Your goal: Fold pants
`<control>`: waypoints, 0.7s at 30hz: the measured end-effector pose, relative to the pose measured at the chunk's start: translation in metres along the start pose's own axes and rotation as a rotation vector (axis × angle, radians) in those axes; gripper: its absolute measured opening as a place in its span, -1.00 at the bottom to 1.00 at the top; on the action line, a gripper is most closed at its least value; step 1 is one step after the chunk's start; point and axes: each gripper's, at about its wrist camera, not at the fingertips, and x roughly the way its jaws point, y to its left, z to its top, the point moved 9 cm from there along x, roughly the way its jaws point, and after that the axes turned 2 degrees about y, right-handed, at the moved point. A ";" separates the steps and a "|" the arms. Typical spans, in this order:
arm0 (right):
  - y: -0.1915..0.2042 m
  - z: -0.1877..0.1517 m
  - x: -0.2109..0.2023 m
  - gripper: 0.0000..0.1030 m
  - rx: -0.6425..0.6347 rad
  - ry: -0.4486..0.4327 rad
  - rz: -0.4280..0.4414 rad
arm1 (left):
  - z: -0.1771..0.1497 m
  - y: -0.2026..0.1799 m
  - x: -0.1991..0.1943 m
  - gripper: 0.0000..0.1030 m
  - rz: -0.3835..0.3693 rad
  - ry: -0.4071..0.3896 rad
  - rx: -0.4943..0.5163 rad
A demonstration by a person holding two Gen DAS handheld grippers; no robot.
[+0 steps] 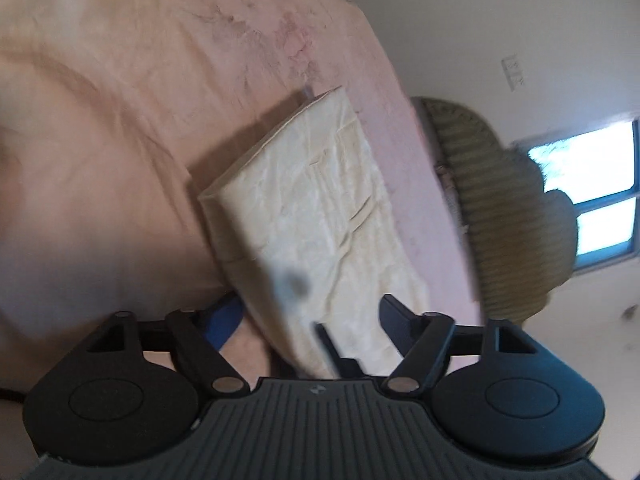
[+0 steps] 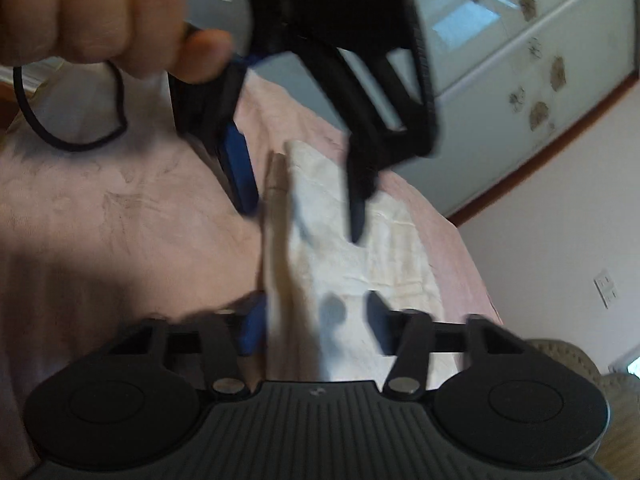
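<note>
The cream pants (image 1: pixel 320 208) lie folded into a thick rectangular bundle on the pink bed cover (image 1: pixel 120 120). My left gripper (image 1: pixel 308 312) is open, its fingers standing either side of the bundle's near end, one over the fabric and one beside its folded edge. In the right wrist view the pants (image 2: pixel 360 264) run away from me. My right gripper (image 2: pixel 316 320) is open and straddles the bundle's near end. The left gripper (image 2: pixel 300 204) hangs opposite, held by a hand (image 2: pixel 100 12), open over the bundle's far end. Both views are blurred.
A wicker chair (image 1: pixel 504 208) stands past the bed's edge under a window (image 1: pixel 592 188). A white wardrobe (image 2: pixel 520 60) and a wall socket (image 2: pixel 606 288) lie beyond the bed. A black cable (image 2: pixel 72 136) loops below the hand.
</note>
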 end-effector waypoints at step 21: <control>-0.119 -0.069 0.045 -0.67 0.867 0.101 0.378 | 0.048 -0.024 0.054 -0.63 0.200 -0.095 0.148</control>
